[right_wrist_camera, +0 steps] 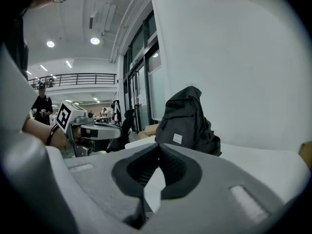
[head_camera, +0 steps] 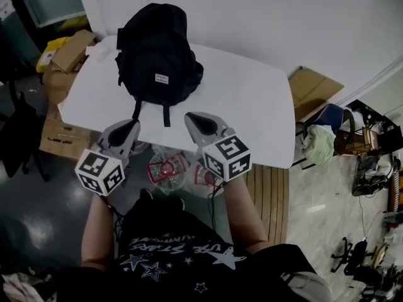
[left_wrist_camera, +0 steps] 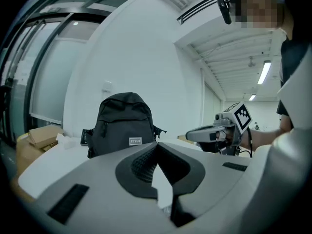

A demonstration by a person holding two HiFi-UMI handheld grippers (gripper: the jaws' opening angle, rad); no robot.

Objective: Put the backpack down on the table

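Note:
A black backpack (head_camera: 157,52) with a small white label stands upright on the far left part of the white table (head_camera: 252,106), its straps hanging toward me. My left gripper (head_camera: 132,126) hovers at the table's near edge, just short of the straps, jaws shut with nothing in them. To its right, my right gripper (head_camera: 191,117) is also shut and empty, tips over the near edge. The backpack (left_wrist_camera: 124,123) stands ahead and apart in the left gripper view, and the backpack (right_wrist_camera: 187,123) likewise in the right gripper view.
Cardboard boxes (head_camera: 69,52) are stacked left of the table, and another flat box (head_camera: 312,87) leans at its right end. Red wire-frame items (head_camera: 167,168) sit on the floor under the near edge. Wooden slats (head_camera: 267,187) and clutter lie to the right.

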